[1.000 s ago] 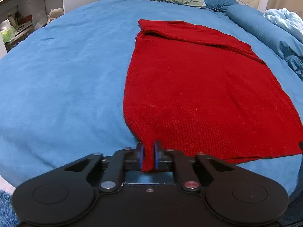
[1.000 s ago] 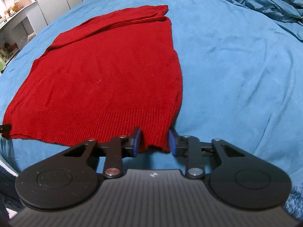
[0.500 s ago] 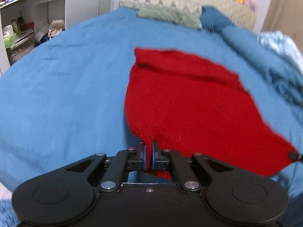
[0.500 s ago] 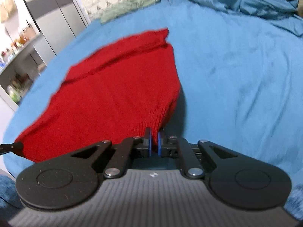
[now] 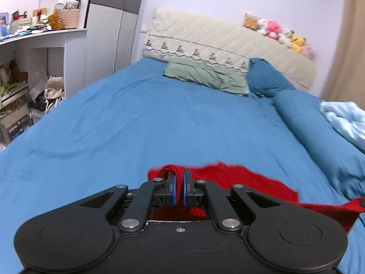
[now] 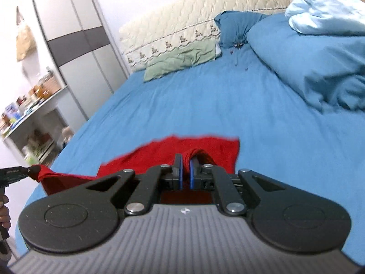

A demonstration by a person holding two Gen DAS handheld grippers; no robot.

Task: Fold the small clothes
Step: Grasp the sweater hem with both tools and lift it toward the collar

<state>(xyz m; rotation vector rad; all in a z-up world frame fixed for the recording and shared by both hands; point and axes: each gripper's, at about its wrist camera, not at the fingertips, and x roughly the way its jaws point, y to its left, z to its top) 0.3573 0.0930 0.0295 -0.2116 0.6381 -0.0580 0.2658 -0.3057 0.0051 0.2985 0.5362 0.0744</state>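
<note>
A red knit sweater (image 5: 239, 178) lies on the blue bed sheet (image 5: 136, 125), its near hem lifted off the bed. My left gripper (image 5: 179, 182) is shut on the hem's left corner, red cloth bunched between its blue pads. My right gripper (image 6: 185, 166) is shut on the hem's right corner of the sweater (image 6: 205, 148). The hem hangs stretched between the two grippers. The left gripper's tip (image 6: 29, 171) shows at the left edge of the right wrist view, pinching the cloth. Most of the sweater is hidden behind the gripper bodies.
A green pillow (image 5: 205, 77) and a blue pillow (image 5: 267, 77) lie at the quilted headboard (image 5: 228, 38). A rolled blue duvet (image 5: 319, 132) and a pale blue blanket (image 5: 344, 118) lie along the right. White shelves (image 5: 27, 68) stand left of the bed.
The right gripper closed on the hem's right corner. Both grippers lifted the hem up and carried it toward the headboard, so the views now look along the bed, not down on the sweater.
</note>
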